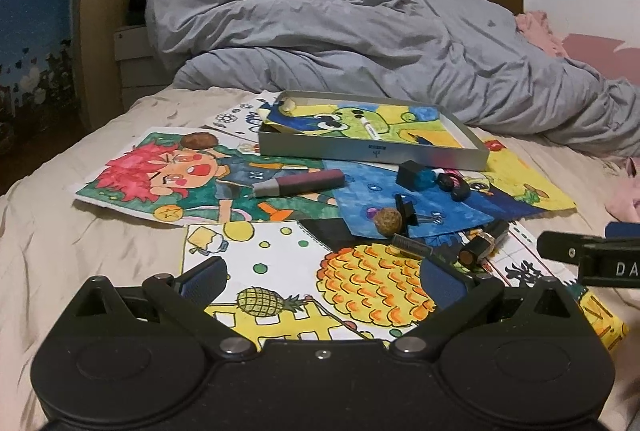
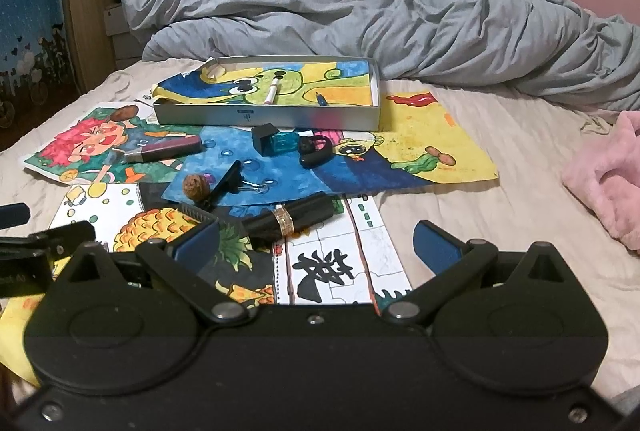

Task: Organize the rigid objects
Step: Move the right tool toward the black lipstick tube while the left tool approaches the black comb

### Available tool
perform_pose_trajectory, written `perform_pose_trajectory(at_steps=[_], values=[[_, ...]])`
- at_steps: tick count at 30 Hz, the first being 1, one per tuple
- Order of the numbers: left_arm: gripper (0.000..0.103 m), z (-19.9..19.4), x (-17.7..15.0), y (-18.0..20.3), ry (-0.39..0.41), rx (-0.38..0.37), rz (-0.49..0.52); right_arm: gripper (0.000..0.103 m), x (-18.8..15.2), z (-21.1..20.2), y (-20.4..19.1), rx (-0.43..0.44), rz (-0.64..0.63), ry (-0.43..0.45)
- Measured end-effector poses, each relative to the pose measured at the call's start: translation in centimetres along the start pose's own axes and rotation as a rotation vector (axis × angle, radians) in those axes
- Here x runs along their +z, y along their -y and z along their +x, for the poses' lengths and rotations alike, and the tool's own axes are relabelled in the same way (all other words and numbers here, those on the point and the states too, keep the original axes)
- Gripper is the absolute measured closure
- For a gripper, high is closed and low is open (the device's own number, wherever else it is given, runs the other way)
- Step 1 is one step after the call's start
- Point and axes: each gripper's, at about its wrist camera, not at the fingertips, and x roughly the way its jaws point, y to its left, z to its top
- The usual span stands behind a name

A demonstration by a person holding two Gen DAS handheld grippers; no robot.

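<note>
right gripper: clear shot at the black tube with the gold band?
Probably yes. The right gripper is open and empty, and the black tube lies just ahead of its fingers on the drawings, nothing over it.

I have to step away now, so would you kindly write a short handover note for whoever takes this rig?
Left gripper: open, empty, low over the pineapple drawing.
Right gripper: open, empty, near the black tube with the gold band.
Done: a white marker and a blue pen lie in the metal tray.
Left, loose on the drawings: maroon marker, walnut, binder clip, teal ink bottle, the black tube.
</note>
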Motion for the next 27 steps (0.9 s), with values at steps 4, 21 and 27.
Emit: perform_pose_trajectory(at_steps=[4, 21, 27], values=[[0.001, 0.7, 0.0, 0.1, -0.02, -0.021, 0.01, 0.0, 0.1, 0.4, -0.2, 0.003, -0.012, -0.018], [0.001, 4.1, 0.7, 0.1, -0.048, -0.058, 0.035, 0.0, 0.1, 2.6, 0.1, 0.029, 0.032, -0.113], [0.001, 5.7, 1.1, 0.6, -0.064, -0.105, 0.054, 0.0, 0.4, 4.1, 1.0, 0.039, 0.08, -0.141]])
